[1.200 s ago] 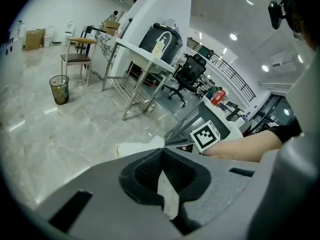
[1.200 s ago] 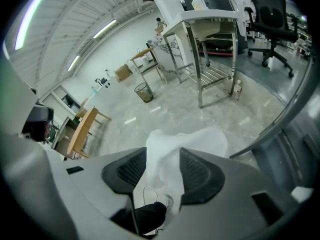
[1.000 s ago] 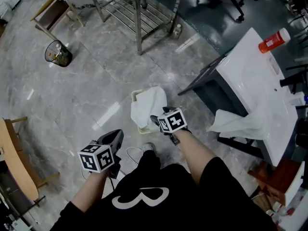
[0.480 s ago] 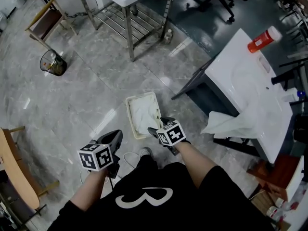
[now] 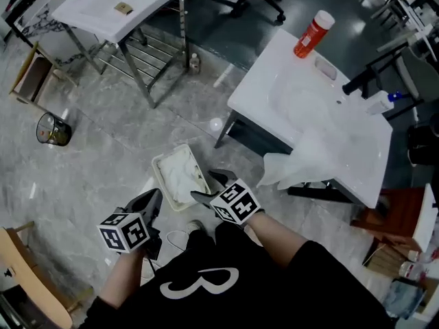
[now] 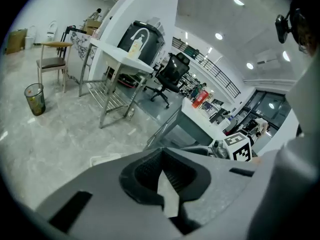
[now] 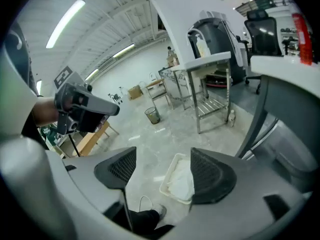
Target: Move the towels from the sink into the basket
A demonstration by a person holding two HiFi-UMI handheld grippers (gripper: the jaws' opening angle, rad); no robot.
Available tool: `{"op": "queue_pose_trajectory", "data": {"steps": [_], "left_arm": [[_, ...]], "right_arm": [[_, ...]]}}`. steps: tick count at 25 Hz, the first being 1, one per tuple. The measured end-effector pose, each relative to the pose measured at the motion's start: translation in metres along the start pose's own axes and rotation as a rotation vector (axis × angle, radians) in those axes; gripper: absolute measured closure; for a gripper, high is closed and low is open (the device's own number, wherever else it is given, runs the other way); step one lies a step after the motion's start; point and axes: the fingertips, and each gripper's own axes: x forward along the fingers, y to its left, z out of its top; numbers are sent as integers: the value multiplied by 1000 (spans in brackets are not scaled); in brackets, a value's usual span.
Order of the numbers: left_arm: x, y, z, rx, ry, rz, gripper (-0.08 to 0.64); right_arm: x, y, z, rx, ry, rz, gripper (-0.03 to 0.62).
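My right gripper (image 5: pixel 206 186), jaws just opened wide, holds nothing. My left gripper (image 5: pixel 152 199) is pressed together, empty. One white cloth towel (image 5: pixel 180 177) lies in the white rectangular plastic basket (image 5: pixel 164 156), whose near corner is hidden behind the right gripper. A second towel (image 5: pixel 291 168) drapes off the white sink (image 5: pixel 274 81).

The person wears a black short-sleeved shirt (image 5: pixel 206 290) with a white mark, and the grey left hand-held gripper (image 5: pixel 149 201) and right hand-held gripper (image 5: pixel 206 186) bear black-and-white marker cubes (image 5: pixel 234 203).

A white towel (image 5: pixel 180 177) lies in the basket (image 5: pixel 158 167) on the floor. A second towel (image 5: pixel 296 164) hangs over the sink (image 5: pixel 274 81) edge. The right hand-held gripper (image 5: pixel 206 187), its empty jaws just opened, hovers beside the basket.
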Motion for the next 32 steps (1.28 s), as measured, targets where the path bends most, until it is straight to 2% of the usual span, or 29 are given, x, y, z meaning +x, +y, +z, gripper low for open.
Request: {"op": "queue_pose_trajectory", "data": {"steps": [9, 13, 19, 23, 28, 32], "left_arm": [[40, -138, 29, 108, -31, -128, 555], [60, -190, 26, 152, -14, -176, 555], [78, -248, 27, 209, -34, -218, 555], [86, -276, 33, 240, -57, -245, 555], [90, -305, 29, 262, -61, -297, 555], [97, -314, 24, 296, -42, -303, 555]], "right_arm": [[-164, -67, 32, -53, -175, -214, 273], [-225, -94, 25, -100, -198, -290, 274], [-303, -138, 3, -56, -258, -428, 275], [-332, -163, -12, -32, -258, -508, 273], [-341, -187, -31, 10, -227, -552, 273], [-333, -206, -47, 46, -175, -571, 274]]}}
